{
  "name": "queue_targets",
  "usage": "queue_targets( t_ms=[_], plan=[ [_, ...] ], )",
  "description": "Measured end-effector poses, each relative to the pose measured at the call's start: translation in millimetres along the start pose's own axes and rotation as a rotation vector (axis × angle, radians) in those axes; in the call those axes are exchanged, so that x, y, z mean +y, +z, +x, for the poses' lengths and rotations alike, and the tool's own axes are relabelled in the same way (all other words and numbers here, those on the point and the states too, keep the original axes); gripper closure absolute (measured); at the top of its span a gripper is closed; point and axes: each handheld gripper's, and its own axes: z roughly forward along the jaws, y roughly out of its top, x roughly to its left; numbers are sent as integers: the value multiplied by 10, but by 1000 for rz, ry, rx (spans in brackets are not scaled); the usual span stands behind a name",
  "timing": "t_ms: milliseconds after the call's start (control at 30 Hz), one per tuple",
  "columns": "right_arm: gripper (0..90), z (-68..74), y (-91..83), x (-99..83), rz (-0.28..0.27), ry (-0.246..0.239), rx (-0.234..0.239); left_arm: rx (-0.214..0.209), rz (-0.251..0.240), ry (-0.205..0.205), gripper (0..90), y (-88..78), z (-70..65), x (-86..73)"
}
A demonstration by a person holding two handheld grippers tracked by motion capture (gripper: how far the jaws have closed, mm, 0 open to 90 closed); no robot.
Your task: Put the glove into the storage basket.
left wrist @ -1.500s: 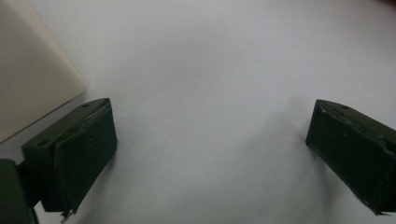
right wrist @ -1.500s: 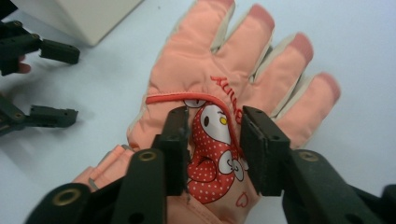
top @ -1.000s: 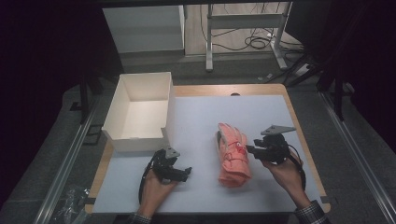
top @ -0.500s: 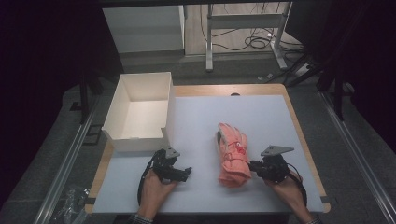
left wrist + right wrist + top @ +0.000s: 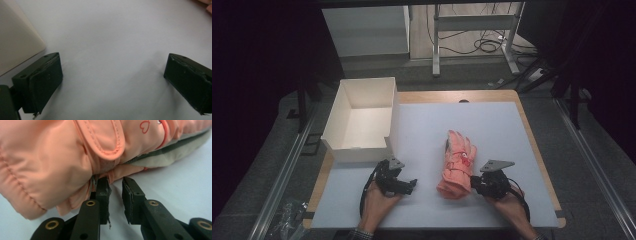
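Observation:
A salmon-pink padded glove (image 5: 457, 162) lies flat on the white mat, fingers pointing away, cuff toward me. My right gripper (image 5: 474, 184) rests low on the mat at the cuff's right side. In the right gripper view its jaws (image 5: 115, 182) stand a narrow gap apart, tips against the lower edge of the glove (image 5: 75, 152). They have just been opening a little, and only bare mat shows between them. My left gripper (image 5: 409, 185) sits on the mat left of the glove, wide open (image 5: 112, 75) with nothing between its pads.
An open white cardboard box (image 5: 357, 154) stands at the left of the table; its corner (image 5: 15, 42) shows by the left jaw. The white mat (image 5: 492, 125) covers most of the wooden tabletop. Desk legs and cables lie on the floor beyond.
My right gripper has come down and toward me, from beside the glove's middle to its cuff on the mat. The left gripper and the glove have stayed put.

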Motion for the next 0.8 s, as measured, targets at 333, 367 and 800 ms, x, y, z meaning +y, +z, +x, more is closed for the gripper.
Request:
queue_targets(
  t_ms=[333,367,800],
  plan=[
    [723,103,182,137,-5,-8,0,-3,4,4,20,-2,5,0],
    [722,115,209,161,-5,-8,-3,-3,5,5,19,-2,5,1],
    [718,150,469,393,-15,-14,-24,-2,10,10,17,-2,5,5]
  ],
)
